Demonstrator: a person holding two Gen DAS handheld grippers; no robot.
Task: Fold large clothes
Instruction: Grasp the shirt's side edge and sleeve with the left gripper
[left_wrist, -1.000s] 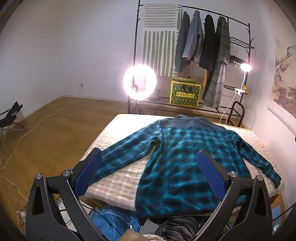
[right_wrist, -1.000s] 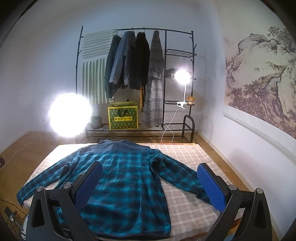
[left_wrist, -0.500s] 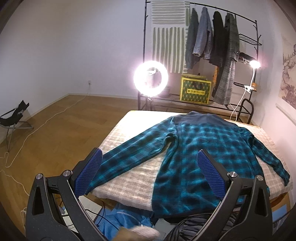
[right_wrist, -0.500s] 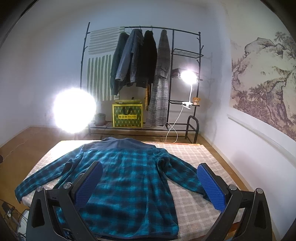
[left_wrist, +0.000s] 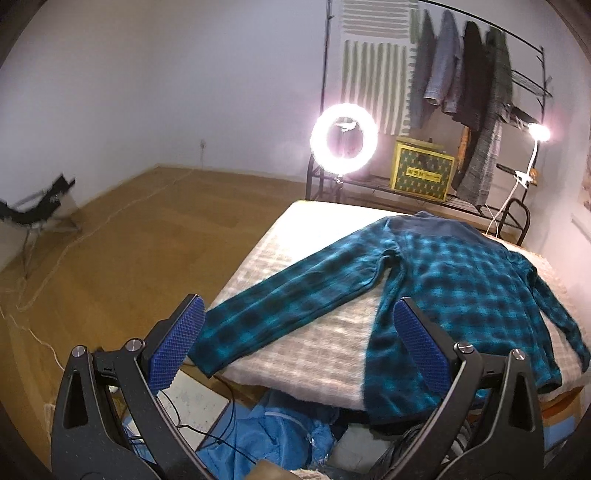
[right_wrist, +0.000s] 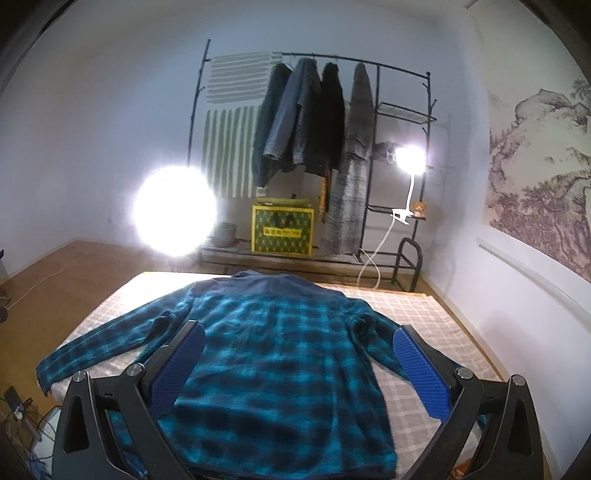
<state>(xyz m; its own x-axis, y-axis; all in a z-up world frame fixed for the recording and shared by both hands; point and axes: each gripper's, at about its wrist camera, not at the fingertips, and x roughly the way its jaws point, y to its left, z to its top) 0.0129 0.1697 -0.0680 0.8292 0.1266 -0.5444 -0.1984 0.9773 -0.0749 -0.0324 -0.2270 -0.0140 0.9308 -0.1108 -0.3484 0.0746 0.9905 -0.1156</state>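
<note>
A teal and black plaid shirt (left_wrist: 454, 280) (right_wrist: 280, 354) lies flat and spread out on a checked beige bed cover (left_wrist: 295, 332) (right_wrist: 413, 310), collar at the far end, both sleeves stretched outward. My left gripper (left_wrist: 299, 343) hangs open above the near left corner of the bed, framing the shirt's left sleeve (left_wrist: 280, 310), whose cuff droops over the edge. My right gripper (right_wrist: 299, 365) is open too, held over the shirt's lower body, touching nothing. The hem hangs over the near edge.
A black clothes rack (right_wrist: 314, 122) with hung coats stands at the far wall, with a yellow-green box (right_wrist: 282, 229), a ring light (left_wrist: 343, 138) and a clip lamp (right_wrist: 408, 160). Blue cloth and cables (left_wrist: 266, 428) lie below the bed's near edge. Wooden floor (left_wrist: 129, 236) spreads left.
The left gripper has swung left and pitched down, bringing the left sleeve between its fingers. The right gripper has shifted left, centring over the shirt's body. Both stay open.
</note>
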